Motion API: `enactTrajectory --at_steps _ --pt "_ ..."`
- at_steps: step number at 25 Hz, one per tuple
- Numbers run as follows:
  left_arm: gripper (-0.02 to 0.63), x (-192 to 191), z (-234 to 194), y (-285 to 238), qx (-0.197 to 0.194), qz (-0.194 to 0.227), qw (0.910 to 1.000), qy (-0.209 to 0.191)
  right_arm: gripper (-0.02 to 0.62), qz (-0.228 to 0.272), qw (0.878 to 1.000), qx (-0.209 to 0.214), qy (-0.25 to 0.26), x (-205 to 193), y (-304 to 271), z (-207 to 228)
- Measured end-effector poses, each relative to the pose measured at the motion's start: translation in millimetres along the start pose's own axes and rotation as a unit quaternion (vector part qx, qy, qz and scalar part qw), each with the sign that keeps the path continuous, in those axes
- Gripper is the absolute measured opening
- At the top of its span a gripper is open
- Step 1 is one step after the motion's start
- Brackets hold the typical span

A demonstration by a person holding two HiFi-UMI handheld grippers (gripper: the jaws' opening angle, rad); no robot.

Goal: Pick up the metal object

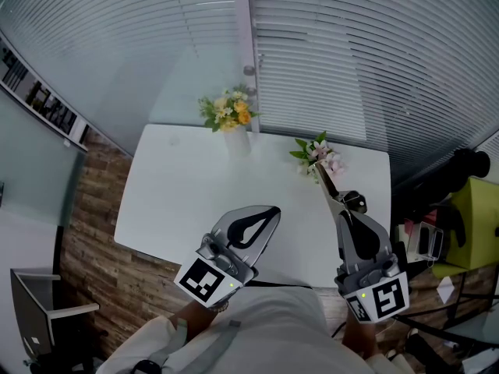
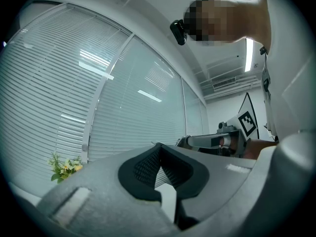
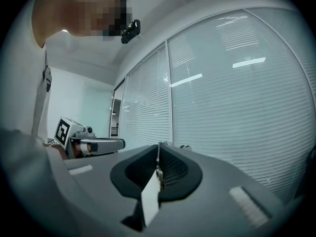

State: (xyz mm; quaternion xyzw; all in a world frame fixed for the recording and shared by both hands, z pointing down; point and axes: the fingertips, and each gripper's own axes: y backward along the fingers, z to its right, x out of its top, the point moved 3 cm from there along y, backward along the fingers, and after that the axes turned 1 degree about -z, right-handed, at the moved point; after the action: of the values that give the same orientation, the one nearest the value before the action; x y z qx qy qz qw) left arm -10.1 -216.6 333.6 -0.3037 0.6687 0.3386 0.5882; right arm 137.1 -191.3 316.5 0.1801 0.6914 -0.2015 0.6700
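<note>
A thin metal object sticks out of my right gripper, which is shut on it above the right side of the white table. In the right gripper view the metal strip stands edge-on between the closed pads, raised against the window blinds. My left gripper hovers over the table's near edge, shut with nothing in it. Its dark pads meet at the tips in the left gripper view. Each gripper shows in the other's view: the right gripper and the left gripper.
A white vase of yellow flowers stands at the table's far edge, and a pink bunch sits at the far right, just beyond the metal object's tip. Window blinds rise behind. Clutter and cables lie right of the table.
</note>
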Motion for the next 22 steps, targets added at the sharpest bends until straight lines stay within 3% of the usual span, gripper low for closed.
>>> enactTrajectory --at_steps 22 --pt "0.002 -0.4 -2.4 -2.1 0.000 0.001 1.0000 0.001 0.014 0.001 1.000 -0.001 0.002 1.7 -1.6 2.1"
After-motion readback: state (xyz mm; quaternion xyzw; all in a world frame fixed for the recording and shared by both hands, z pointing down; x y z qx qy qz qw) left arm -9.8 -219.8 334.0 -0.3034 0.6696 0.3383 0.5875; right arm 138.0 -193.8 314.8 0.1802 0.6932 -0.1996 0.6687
